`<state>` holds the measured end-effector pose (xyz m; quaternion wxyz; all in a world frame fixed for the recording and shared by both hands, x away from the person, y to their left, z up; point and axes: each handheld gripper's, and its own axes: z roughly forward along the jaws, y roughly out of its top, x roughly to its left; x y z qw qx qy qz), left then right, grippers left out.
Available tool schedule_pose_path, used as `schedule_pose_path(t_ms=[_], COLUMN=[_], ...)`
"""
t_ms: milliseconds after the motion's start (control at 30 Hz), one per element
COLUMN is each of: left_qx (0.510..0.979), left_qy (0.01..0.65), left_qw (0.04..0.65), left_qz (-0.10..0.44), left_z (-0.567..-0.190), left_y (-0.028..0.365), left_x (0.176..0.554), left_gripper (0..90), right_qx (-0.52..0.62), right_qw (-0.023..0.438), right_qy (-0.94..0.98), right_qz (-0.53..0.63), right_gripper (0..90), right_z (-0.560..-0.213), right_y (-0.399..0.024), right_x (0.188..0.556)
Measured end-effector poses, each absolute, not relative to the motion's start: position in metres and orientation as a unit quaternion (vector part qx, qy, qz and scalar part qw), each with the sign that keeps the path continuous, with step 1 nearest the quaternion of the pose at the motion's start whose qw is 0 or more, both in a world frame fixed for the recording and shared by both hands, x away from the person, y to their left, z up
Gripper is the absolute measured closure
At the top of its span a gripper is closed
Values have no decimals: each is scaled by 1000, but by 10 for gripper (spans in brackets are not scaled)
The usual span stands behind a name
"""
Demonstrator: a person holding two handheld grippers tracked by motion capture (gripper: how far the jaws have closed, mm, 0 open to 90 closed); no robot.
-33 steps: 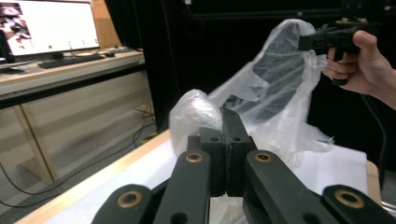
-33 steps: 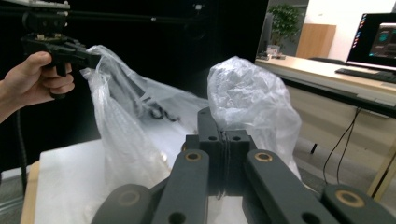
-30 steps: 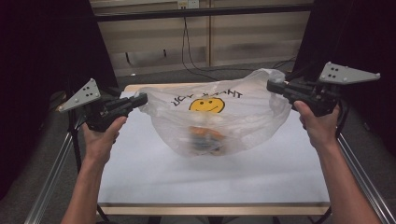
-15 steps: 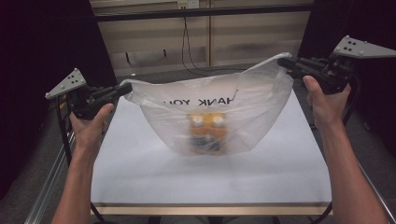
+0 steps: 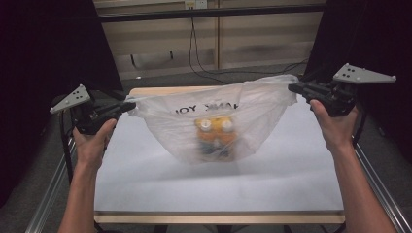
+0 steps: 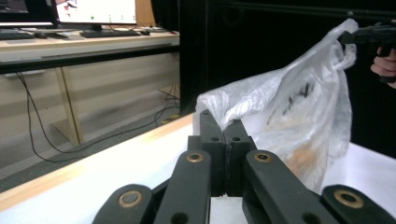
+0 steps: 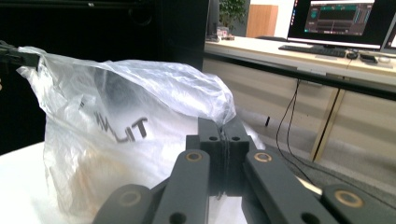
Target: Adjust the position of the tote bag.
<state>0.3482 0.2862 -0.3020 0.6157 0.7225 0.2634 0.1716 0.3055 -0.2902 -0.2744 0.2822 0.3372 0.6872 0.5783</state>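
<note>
White table [image 5: 145, 194], left gripper [image 5: 127, 106] and right gripper [image 5: 294, 88] fingers clamped on plastic bag [image 5: 252, 114] handles

Bag [image 5: 214, 116]: clear thin plastic, black lettering seen reversed in the high view. Stretched wide by its two top corners, mouth up, belly sagging to the white table [image 5: 218, 189]. Holds orange-yellow items with two white caps [image 5: 214, 133], blurred, at its low centre.
</note>
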Motion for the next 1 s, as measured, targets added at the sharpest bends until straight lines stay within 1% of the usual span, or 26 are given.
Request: schedule_pose_path(t_ms=[200,300,367,400,467,533,600,633,733,833,867,900,1000], left_qx=[733,747,748,747,748,747,762,762,766,776,780,787,789], left_qy=[266,266,279,292,298,307,313,313,317,322,324,324,332], left_qw=[605,588,581,579,575,572,550,550,543,530,524,514,508], left_qz=[160,161,162,151,149,140,137,137,133,116,113,109,92], left_z=[-318,-324,-330,-338,-343,-353,-363,-363,-370,-383,-388,-393,-406], left_y=[275,269,267,270,271,273,272,272,274,276,275,274,272], left_x=[353,360,365,371,373,375,378,378,379,379,379,380,384], left_gripper=[900,900,900,900,900,900,900,900,900,900,900,900,900], right_qx=[349,356,363,370,376,387,403,403,413,419,426,426,433], right_qw=[266,265,259,254,252,250,232,232,227,215,207,207,191], right_qy=[692,701,705,707,708,711,716,716,727,737,739,739,743], right_qz=[573,558,552,546,542,530,520,520,500,485,479,479,473], right_gripper=[892,892,892,893,893,893,893,893,893,893,893,893,893], right_z=[-292,-296,-299,-304,-307,-317,-334,-334,-351,-368,-379,-379,-398], right_y=[-293,-293,-292,-292,-293,-296,-298,-298,-295,-294,-294,-294,-294], right_x=[303,306,311,315,318,322,328,328,330,330,330,330,330])
